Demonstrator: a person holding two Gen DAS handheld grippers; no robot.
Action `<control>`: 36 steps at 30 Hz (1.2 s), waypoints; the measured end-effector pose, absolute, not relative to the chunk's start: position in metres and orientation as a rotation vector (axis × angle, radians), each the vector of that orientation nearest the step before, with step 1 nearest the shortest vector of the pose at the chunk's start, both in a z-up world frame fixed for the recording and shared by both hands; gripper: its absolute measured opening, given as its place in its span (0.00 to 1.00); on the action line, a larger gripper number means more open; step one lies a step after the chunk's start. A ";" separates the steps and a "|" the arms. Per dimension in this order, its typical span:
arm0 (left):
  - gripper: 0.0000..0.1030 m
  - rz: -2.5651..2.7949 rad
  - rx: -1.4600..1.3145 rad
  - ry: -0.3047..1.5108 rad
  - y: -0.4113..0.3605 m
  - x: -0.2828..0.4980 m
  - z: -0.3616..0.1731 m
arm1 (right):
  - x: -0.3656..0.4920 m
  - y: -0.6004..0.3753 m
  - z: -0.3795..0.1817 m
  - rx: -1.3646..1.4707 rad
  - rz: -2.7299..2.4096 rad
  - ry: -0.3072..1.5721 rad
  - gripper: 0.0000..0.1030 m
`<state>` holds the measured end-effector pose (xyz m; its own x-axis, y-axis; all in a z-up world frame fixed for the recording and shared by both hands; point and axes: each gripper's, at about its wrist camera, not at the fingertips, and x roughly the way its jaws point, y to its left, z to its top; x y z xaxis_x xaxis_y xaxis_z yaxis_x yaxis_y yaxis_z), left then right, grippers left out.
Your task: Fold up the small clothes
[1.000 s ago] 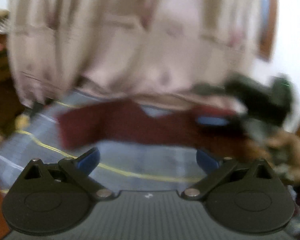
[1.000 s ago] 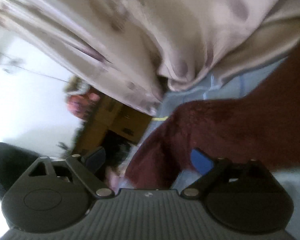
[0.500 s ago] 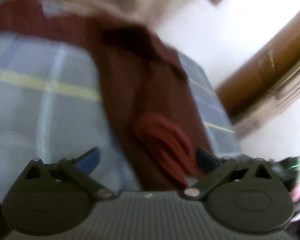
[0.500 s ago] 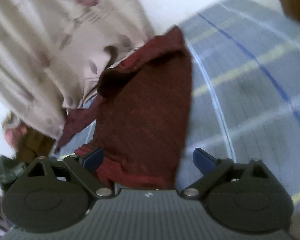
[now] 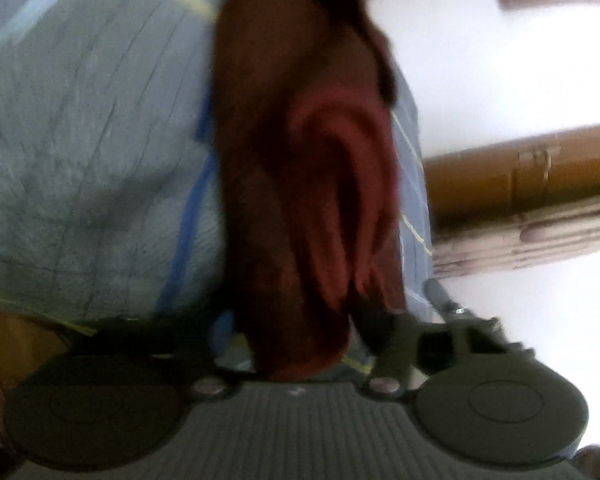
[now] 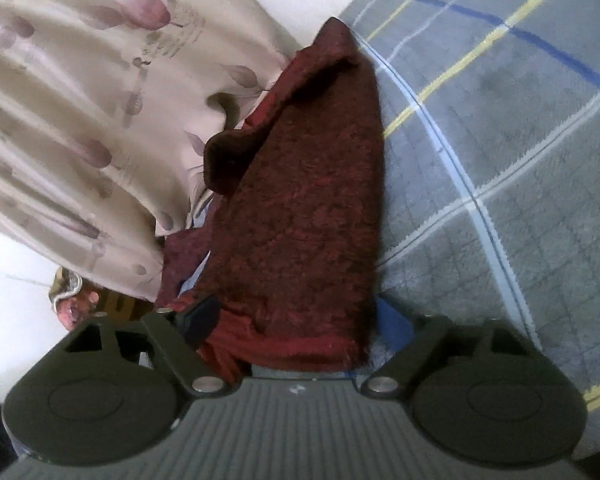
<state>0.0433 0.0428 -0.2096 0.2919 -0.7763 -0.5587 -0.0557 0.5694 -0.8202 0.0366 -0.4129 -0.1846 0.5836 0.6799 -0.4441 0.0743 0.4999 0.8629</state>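
Dark red knit garment (image 6: 300, 216): lies on a grey plaid blanket (image 6: 500, 160) with yellow, blue and white lines. In the right wrist view it runs lengthwise away from the camera, tapering to a point at the far end; one far edge is rolled over into a dark fold. Its ribbed hem, a brighter red, is at the near end, and the gripper body cuts off the lowest part. The garment type cannot be made out (sweater or the like).

Right gripper (image 6: 296, 320): jaws closing, with the garment's near hem between them. The left finger (image 6: 200, 316) touches bunched hem; the right one shows only as a blue patch beside the cloth edge, and contact there cannot be confirmed.

Left gripper (image 5: 296, 332): jaws closing around the near end of the garment (image 5: 300, 200). This view is heavily blurred; both fingers are smeared dark shapes, so whether the pads press the cloth cannot be told. A curled, brighter red edge runs along the garment's right side.

Beige floral fabric (image 6: 80, 120): hangs at the left of the right wrist view, overlapping the garment's far left edge.

Brown wooden furniture (image 5: 520, 176): background, blurred, kind unclear.
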 end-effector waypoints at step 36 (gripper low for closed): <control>0.10 -0.138 -0.479 0.756 0.185 -0.053 -0.127 | 0.005 -0.495 -0.188 0.889 0.298 0.906 0.20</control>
<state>-0.0530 0.1849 -0.1270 0.7242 -0.2892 -0.6260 -0.0488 0.8840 -0.4648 0.0053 -0.4946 -0.1880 0.6059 0.5695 -0.5555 0.1279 0.6194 0.7746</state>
